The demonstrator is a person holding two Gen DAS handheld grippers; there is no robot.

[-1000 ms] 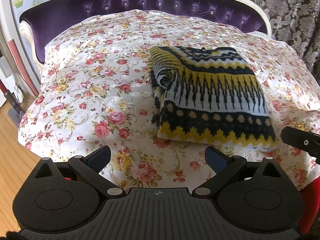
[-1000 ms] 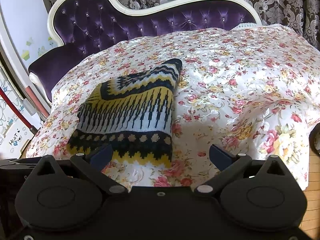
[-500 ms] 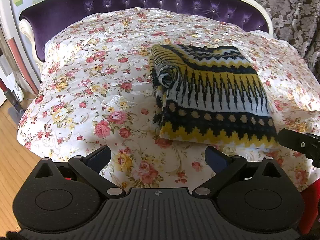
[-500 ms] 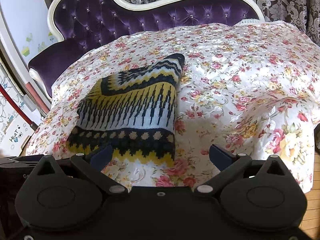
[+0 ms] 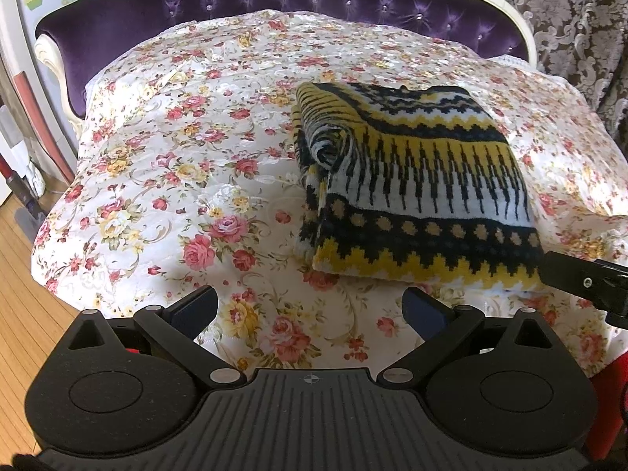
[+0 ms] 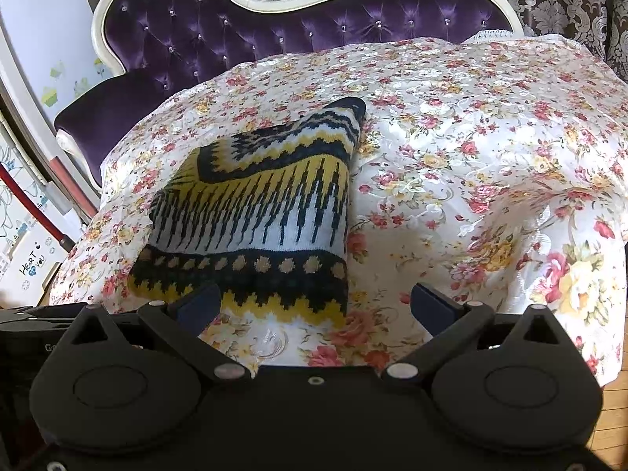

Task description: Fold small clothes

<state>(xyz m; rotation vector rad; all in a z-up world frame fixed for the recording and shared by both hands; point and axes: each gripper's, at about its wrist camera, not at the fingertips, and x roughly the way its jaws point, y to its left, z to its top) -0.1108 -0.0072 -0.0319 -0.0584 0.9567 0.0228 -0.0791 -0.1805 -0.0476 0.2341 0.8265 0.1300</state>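
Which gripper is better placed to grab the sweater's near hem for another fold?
Probably the right gripper: it is open with the folded sweater's hem right at its fingers. The left gripper, also open, faces bare bedspread.

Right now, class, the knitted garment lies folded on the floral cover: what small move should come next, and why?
Probably draw both grippers back: the sweater already lies folded flat, and the left gripper and right gripper hang open, holding nothing.
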